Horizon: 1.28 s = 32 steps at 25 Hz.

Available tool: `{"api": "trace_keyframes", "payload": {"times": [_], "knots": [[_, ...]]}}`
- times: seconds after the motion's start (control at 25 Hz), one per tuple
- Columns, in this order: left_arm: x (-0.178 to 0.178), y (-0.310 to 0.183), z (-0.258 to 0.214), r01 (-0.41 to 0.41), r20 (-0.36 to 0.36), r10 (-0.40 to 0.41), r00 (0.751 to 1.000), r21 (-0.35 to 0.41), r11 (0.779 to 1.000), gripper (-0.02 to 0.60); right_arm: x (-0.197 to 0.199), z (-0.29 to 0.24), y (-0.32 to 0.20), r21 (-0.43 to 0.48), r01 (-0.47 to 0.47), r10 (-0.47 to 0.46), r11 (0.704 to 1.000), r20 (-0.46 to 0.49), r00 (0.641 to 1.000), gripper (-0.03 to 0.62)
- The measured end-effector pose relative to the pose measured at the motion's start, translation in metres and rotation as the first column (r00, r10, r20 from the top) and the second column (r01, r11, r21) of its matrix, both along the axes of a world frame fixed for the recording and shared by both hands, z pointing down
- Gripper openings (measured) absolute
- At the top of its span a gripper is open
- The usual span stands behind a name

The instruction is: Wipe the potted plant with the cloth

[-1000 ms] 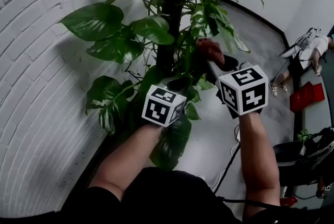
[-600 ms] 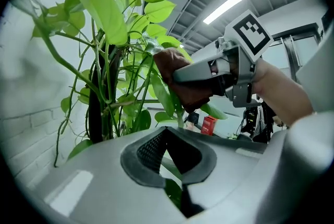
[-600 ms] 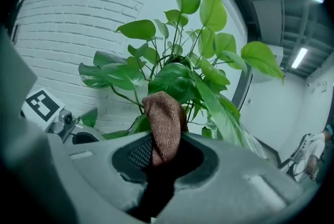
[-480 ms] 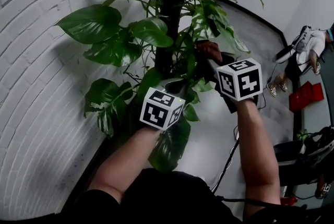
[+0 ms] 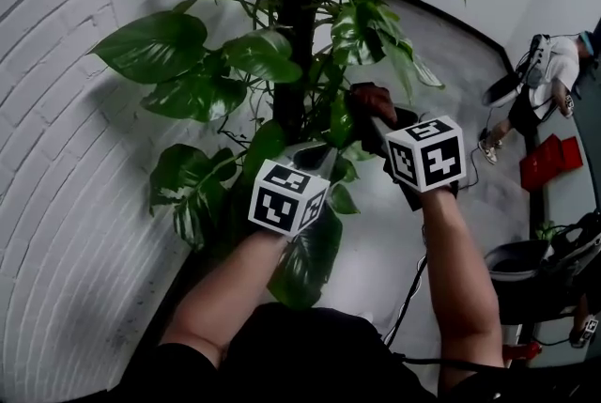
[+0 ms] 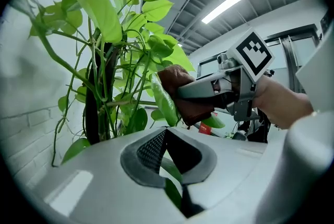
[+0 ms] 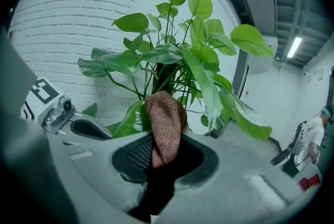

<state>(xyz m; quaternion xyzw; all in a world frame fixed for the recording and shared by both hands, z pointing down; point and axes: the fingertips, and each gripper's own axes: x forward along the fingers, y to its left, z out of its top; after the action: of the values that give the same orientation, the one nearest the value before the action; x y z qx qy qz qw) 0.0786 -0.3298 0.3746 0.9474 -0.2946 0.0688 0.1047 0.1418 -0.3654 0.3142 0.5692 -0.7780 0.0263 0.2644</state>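
The potted plant (image 5: 282,54) has broad green leaves around a dark centre pole (image 5: 299,35). My left gripper (image 5: 322,154) is shut on a long narrow leaf (image 6: 164,102), which runs down between its jaws in the left gripper view. My right gripper (image 5: 373,121) is shut on a brown cloth (image 5: 373,97), and the cloth (image 7: 165,117) bulges out past the jaws against that leaf (image 7: 127,119). From the left gripper view the right gripper (image 6: 204,90) and the cloth (image 6: 175,78) sit just right of the leaf. The pot is hidden.
A white brick wall (image 5: 56,204) stands close on the left. A person (image 5: 549,72) is at the far right, near a red object (image 5: 549,162). Dark equipment (image 5: 554,270) and a cable (image 5: 408,298) lie low on the right.
My right gripper with the cloth has shifted slightly left and down along the leaf. The left gripper has barely moved. The person at the right has shifted.
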Motion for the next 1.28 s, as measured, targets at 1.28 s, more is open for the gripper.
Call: {"api": "trace_keyframes", "payload": {"times": [1.28], "knots": [[-0.01,0.012,0.006,-0.006,0.011,0.006,1.0,-0.01,1.0,0.009,-0.019,0.038,0.032,0.011,-0.014,0.013,1.0,0.045,0.999,0.064]]}}
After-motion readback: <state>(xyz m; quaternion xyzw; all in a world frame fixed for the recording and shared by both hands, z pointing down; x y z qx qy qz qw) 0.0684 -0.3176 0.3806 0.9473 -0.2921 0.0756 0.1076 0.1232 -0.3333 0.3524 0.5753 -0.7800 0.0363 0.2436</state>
